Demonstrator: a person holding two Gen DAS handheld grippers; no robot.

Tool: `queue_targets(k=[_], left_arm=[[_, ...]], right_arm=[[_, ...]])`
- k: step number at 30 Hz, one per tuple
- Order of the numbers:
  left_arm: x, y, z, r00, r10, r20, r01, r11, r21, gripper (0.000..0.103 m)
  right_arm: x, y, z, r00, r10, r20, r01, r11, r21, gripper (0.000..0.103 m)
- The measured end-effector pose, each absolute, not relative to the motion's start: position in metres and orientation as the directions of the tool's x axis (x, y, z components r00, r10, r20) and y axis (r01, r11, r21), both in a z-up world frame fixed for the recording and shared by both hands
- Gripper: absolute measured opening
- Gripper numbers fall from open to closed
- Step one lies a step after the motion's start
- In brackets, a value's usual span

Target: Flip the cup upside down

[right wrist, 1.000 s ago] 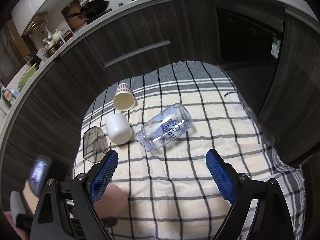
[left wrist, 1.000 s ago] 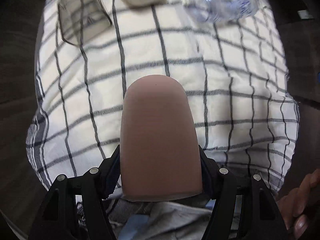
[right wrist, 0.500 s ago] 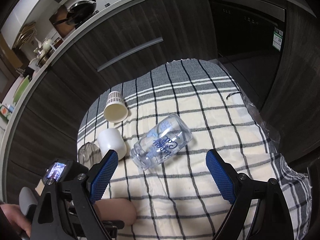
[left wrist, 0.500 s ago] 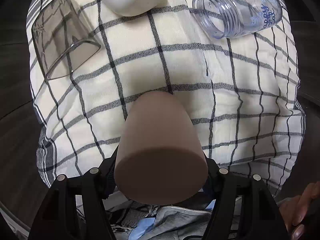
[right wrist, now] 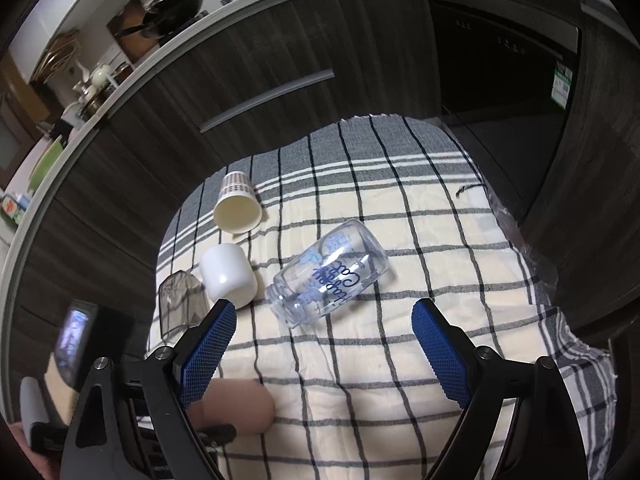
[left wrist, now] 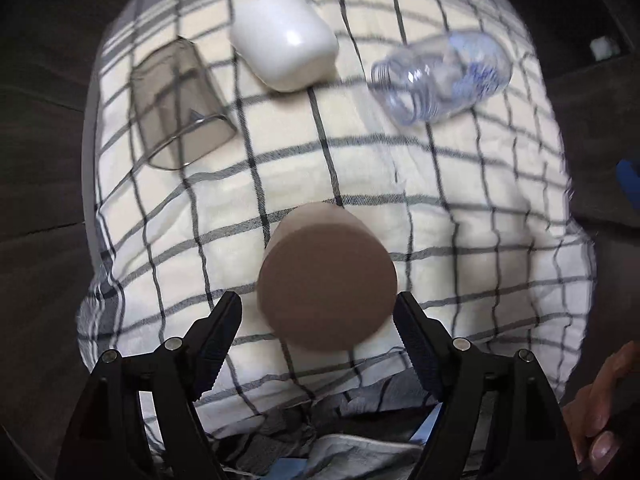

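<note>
The cup [left wrist: 326, 280], seemingly light, stiff and smooth, stands flat end up on the checked cloth [left wrist: 460, 208] between your spread left gripper [left wrist: 318, 320] fingers; grip its sides; right gripper [right wrist: 324, 344] hangs spread, empty.

left tool [left wrist: 318, 314] has let go; brown cup [left wrist: 327, 280] now stands inverted.

The left claw [left wrist: 318, 312] is matte black plastic: 2 angular fingers [left wrist: 216, 332] with toothed inner edges and 2 silver screw heads along each. The right claw [right wrist: 322, 326] has the same black frame and screws, but its fingers carry blue cross-hatched pads [right wrist: 210, 344]. A bare-skinned hand [left wrist: 608, 412] with pale nails shows at the lower right.
</note>
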State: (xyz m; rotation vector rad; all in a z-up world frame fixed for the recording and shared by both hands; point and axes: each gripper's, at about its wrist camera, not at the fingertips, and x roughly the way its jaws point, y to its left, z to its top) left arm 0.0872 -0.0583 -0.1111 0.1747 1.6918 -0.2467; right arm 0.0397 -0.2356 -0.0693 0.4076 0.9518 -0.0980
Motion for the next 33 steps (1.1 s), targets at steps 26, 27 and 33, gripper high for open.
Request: queue_targets(k=[26,27,33], left_arm=[[0.007,0.010,-0.021,0.419,-0.061,-0.906,0.056,0.998,-0.041,0.088],[0.004,0.012,-0.019,0.431,-0.056,-0.901,0.049,0.998,-0.039,0.088],[-0.009,0.019,0.000,0.527,-0.014,-0.850,0.015,1.000,-0.007,0.090]], right_arm=[[-0.029,-0.165,-0.002,0.678,0.010,-0.735,0.098,0.990,0.104,0.090],[-0.031,-0.164,-0.001,0.682,0.005,-0.731,0.097,0.990,0.098,0.090],[-0.044,-0.158,0.006,0.707,-0.006,-0.707,0.093,0.992,0.084,0.092]])
